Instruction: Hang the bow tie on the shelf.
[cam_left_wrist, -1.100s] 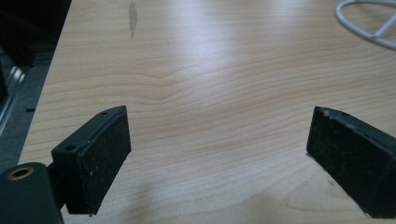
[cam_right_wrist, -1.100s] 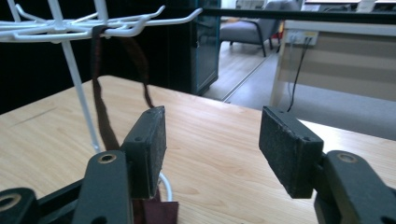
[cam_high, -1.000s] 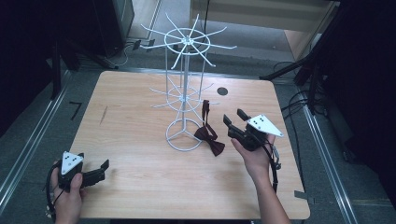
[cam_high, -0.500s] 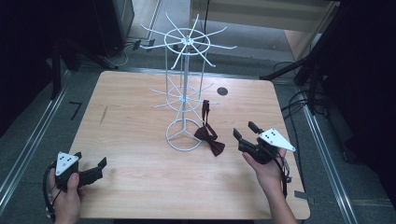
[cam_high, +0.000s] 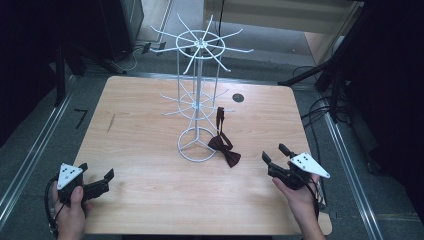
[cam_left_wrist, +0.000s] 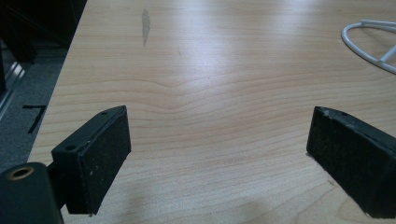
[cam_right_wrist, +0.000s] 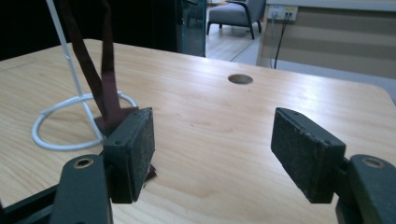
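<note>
1. Right gripper (cam_high: 275, 156): jaws have just been opening, now wide with nothing between them. Left gripper (cam_high: 95, 176) gapes empty too.
2. Bow tie (cam_high: 224, 149) hangs off the wire rack (cam_high: 198, 102), mid-table; its bow rests on the table (cam_high: 150, 200).
3. Pull clear toward the near right corner, don't snag the strap.

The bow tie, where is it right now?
In the high view the dark red bow tie hangs by its strap from a lower arm of the white wire rack, its bow resting on the table beside the rack's ring base.
</note>
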